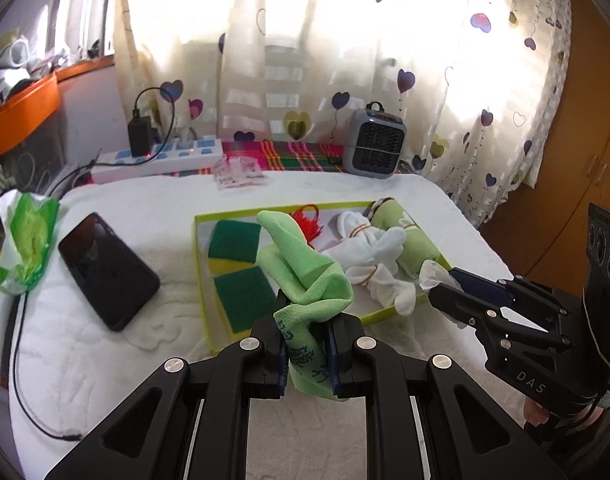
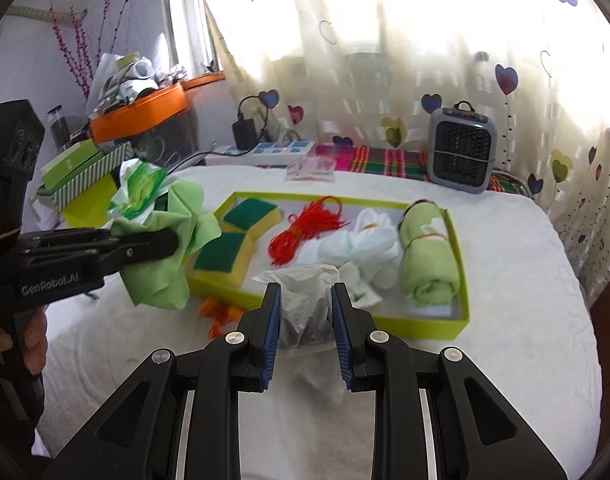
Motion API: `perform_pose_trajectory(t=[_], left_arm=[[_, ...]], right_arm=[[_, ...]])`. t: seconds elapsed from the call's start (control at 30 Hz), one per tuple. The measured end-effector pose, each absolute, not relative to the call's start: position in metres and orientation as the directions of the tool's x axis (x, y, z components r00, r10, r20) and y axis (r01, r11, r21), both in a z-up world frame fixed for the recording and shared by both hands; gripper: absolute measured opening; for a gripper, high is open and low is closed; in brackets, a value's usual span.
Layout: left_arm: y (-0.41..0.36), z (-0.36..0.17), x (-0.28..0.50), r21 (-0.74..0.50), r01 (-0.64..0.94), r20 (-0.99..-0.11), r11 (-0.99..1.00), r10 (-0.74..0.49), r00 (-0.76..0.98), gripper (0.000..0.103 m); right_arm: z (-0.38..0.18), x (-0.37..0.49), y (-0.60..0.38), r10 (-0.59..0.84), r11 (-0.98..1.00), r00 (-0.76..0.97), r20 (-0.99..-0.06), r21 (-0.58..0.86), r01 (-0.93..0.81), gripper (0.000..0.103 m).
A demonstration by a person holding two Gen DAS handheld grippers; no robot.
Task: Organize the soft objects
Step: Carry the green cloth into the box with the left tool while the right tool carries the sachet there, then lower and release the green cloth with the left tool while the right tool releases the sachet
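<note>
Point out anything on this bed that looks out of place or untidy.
Small orange scraps lie loose on the white bedcover, just outside the lime-edged tray, near its front left corner. They look like stray litter; what they are cannot be told. Nothing looks spilled or damaged.

the lower end of the green cloth (image 1: 305, 280) is hidden between the pads of the left gripper (image 1: 307, 354); printed marks on it are too small to read. the contents of the translucent pouch (image 2: 305, 304) in the right gripper (image 2: 305, 344) are dark and cannot be identified. in the left wrist view the right gripper covers most of that pouch. the near wall of the yellow-green tray (image 2: 425, 322) is partly hidden behind both grippers. the small packet (image 1: 237, 174) near the power strip (image 1: 157, 158) is blurred. the window behind the curtain (image 1: 345, 40) is washed out. the hand (image 2: 21, 344) is cut off at the picture's left edge.
</note>
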State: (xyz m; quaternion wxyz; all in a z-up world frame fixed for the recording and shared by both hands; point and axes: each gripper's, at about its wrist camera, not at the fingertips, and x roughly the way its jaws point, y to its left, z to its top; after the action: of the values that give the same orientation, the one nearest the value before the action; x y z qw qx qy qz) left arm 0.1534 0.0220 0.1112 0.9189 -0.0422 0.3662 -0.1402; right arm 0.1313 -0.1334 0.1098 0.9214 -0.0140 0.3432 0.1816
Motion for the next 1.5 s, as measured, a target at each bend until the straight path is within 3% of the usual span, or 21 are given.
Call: perform_pose_trajectory(t=[0.57, 1.23, 1.5], left_arm=[[-0.003, 0.094, 0.197, -0.157, 0.25, -0.704, 0.955, -0.286, 0.651, 0.014], [-0.019, 0.052, 0.233, -0.17, 0.234, -0.772, 0.957, -0.277, 0.572, 0.014], [-0.02, 0.045, 0.237, -0.163, 0.228, -0.787, 0.96, -0.266, 0.557, 0.025]], right_arm=[[0.116, 0.184, -0.148, 0.29, 0.951, 0.713, -0.638, 0.108, -0.29, 0.026], [0.088, 0.248, -0.129, 0.243, 0.954, 0.667, -0.704, 0.051, -0.294, 0.026], [0.073, 0.257, -0.126, 0.202, 0.958, 0.651, -0.732, 0.01, -0.287, 0.026]])
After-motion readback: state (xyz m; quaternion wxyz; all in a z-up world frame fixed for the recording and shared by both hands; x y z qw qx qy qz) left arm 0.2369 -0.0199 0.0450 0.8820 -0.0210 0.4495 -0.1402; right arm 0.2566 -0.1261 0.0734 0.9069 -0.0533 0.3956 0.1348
